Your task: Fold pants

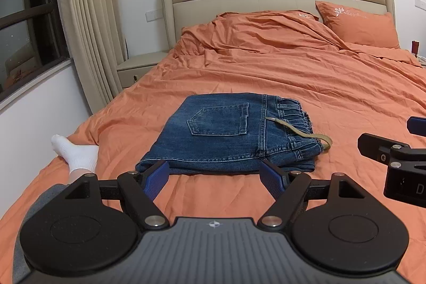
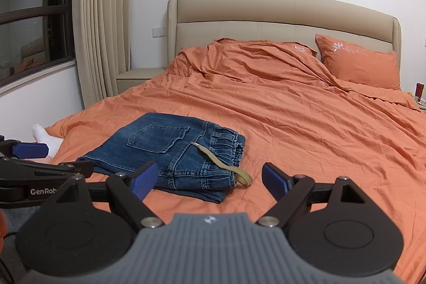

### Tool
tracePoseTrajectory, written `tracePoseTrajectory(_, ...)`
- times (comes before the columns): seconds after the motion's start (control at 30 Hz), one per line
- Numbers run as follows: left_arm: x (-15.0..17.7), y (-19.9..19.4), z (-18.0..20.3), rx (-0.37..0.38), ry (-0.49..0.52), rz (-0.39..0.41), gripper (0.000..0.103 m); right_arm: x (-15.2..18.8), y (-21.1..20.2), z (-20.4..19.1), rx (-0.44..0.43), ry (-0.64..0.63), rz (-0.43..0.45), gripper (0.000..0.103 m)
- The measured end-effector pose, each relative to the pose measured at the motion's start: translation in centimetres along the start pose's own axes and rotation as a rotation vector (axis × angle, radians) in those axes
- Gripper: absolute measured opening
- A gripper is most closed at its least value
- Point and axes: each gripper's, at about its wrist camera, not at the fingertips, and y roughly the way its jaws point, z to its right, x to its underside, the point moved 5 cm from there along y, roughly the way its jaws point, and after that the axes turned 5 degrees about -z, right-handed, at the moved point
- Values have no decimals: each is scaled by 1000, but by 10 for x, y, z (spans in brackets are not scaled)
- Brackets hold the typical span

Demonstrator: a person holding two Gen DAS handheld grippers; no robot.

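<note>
Both black blue-padded grippers, left gripper [image 1: 217, 178] and right gripper [image 2: 210, 178], are held wide, empty; folded blue denim pants [image 1: 226, 135] could be unsettled if snagged.

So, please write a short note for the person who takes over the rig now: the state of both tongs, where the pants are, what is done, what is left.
Left tongs: open, empty, just short of the near edge of the jeans.
Right tongs: open, empty, near the waistband corner.
Jeans: folded into a compact stack on the orange bedsheet, back pocket up, waistband to the right.
A khaki drawstring trails out over the waistband onto the sheet.
Done: the folding looks finished.
Left: perhaps tuck the drawstring in and straighten the edges; otherwise nothing obvious.
</note>
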Motion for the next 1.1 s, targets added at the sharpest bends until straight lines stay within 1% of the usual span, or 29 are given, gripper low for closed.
tracePoseTrajectory(1.1,2,0,4,9,11,0,90,-1,-3,0,-2,15,1,82)
